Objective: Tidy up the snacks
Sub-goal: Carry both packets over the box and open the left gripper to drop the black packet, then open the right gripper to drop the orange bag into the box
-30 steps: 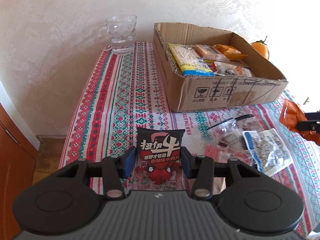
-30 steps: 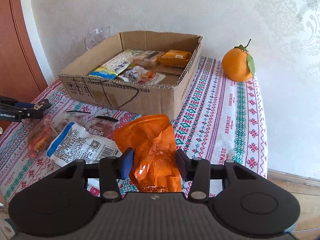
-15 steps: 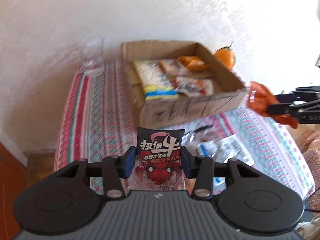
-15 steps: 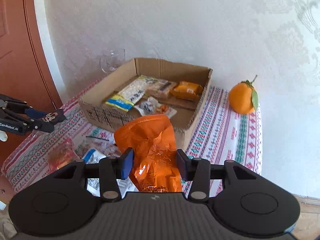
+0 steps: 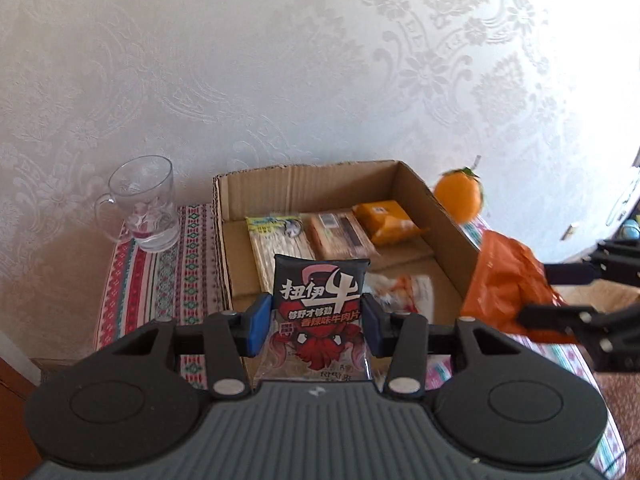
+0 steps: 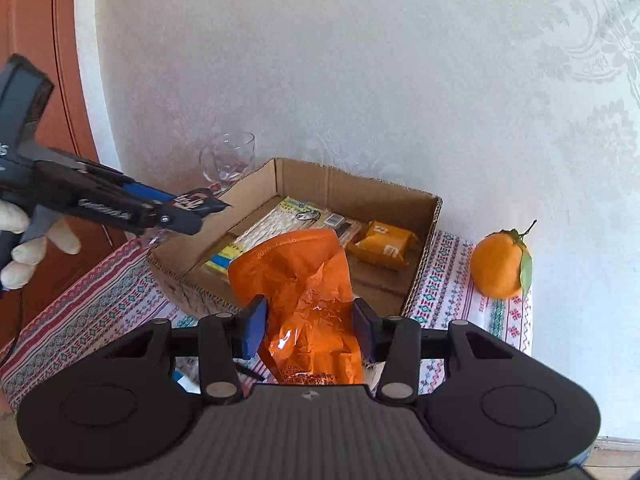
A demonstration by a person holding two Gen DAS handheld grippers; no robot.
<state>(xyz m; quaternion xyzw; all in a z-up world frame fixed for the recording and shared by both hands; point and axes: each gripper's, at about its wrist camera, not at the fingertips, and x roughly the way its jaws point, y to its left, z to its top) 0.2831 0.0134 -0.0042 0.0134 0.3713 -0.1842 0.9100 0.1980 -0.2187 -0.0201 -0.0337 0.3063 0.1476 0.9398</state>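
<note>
The left claw is clamped on a black packet held upright above the near end of the box; the packet's lower edge is hidden behind the claw body. The right claw is clamped on a crumpled orange bag, also in the air over the box's near wall, its bottom cut off the same way. Inside the box lie a long pale pack, a brown bar, an orange pack and a white wrapper, partly covered and blurred. A glass mug and an orange stand on the tabletop on either side. A gloved hand shows at the left edge.
</note>
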